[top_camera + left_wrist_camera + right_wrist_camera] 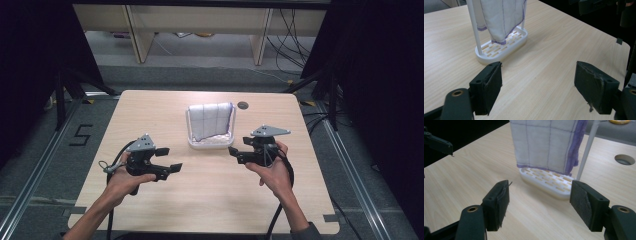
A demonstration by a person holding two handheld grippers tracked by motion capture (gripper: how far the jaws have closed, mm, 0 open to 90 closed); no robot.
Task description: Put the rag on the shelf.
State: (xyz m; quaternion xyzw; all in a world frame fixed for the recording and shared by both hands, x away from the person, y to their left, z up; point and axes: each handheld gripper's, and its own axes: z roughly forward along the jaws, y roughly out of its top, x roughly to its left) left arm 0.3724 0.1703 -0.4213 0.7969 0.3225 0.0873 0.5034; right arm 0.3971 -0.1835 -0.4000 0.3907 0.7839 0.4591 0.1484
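White cloth, one rack, two tools

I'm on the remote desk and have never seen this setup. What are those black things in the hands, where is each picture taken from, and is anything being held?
No robot arm here: a person holds a black two-jaw claw in each hand. The high view looks down on the light wooden table; the left claw is at its left, the right claw at its right. The other two pictures come from cameras riding on each claw, looking along its jaws.

In the middle of the table stands a white slotted plastic rack with thin upright posts, and a white cloth with purple grid lines and purple edging hangs over it. A small round hole is in the tabletop behind it.

Both claws are open, apart from the rack, and hold nothing.
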